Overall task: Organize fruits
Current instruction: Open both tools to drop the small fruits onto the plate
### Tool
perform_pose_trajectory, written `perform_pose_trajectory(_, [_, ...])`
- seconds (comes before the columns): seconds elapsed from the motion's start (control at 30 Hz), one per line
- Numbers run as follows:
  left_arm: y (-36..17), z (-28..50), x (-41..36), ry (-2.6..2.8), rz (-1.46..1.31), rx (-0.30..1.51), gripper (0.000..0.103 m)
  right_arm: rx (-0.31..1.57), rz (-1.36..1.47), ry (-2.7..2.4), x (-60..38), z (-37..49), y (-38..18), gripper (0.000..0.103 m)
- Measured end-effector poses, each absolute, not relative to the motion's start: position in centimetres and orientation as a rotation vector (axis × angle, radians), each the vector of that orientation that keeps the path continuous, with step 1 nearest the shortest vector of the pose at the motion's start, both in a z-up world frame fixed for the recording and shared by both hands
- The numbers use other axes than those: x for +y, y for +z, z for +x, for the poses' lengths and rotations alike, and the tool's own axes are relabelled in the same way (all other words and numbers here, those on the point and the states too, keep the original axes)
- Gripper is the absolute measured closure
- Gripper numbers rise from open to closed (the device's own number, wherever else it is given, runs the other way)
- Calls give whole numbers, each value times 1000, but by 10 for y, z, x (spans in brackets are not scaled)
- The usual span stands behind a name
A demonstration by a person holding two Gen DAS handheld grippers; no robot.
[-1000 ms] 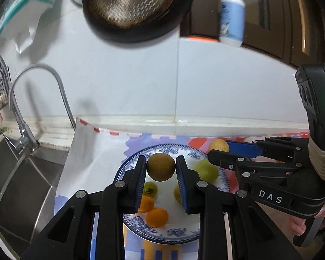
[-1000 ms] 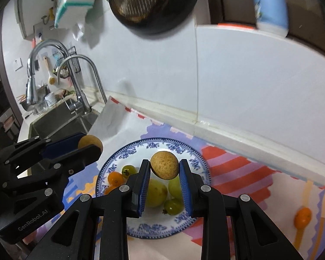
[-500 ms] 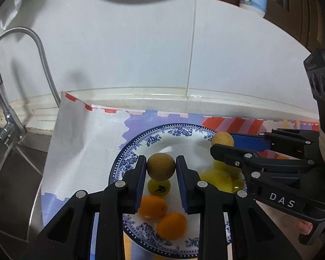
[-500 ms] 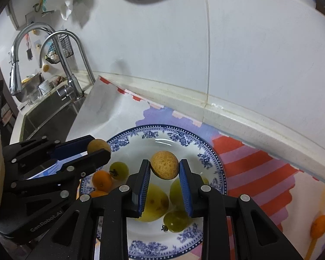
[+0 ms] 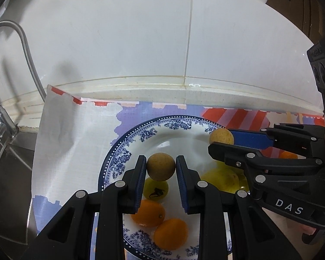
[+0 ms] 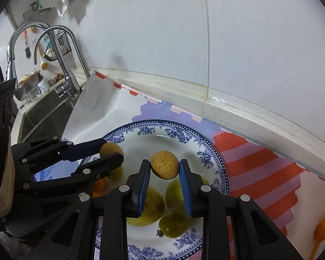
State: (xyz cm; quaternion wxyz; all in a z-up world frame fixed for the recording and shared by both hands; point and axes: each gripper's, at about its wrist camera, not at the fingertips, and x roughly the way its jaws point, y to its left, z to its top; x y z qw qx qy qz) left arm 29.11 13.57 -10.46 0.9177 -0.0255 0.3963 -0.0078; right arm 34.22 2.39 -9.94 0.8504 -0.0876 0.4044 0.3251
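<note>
Left tongs clenched on a brown round fruit; right tongs clenched on a paler one. Both poised above the blue-patterned plate; oranges and green fruits lying there.

Two brown fruits, three oranges, three green fruits, one plate.
</note>
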Motion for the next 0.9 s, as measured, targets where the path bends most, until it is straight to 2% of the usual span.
perform_pose_trajectory(0.23, [-94, 277, 144, 55, -67, 796, 72, 840, -186, 691, 25, 339, -98, 74])
perform_pose_trajectory(0.3, [-90, 272, 146, 70, -73, 793, 71, 835, -185, 685, 25, 338, -96, 70])
perform_pose_trajectory(0.33, [-88, 268, 146, 77, -74, 787, 71, 831, -184, 683, 24, 336, -95, 64])
perform_pose_trajectory(0.57, [-66, 245, 139, 103, -65, 729, 66, 789, -188, 670, 8, 316, -79, 63])
perform_pose_trajectory(0.73, [-50, 223, 130, 103, -76, 682, 60, 729, -169, 618, -15, 291, -59, 59])
perform_pose_trajectory(0.9, [-34, 203, 113, 101, -59, 634, 48, 671, -155, 572, -38, 267, -41, 53])
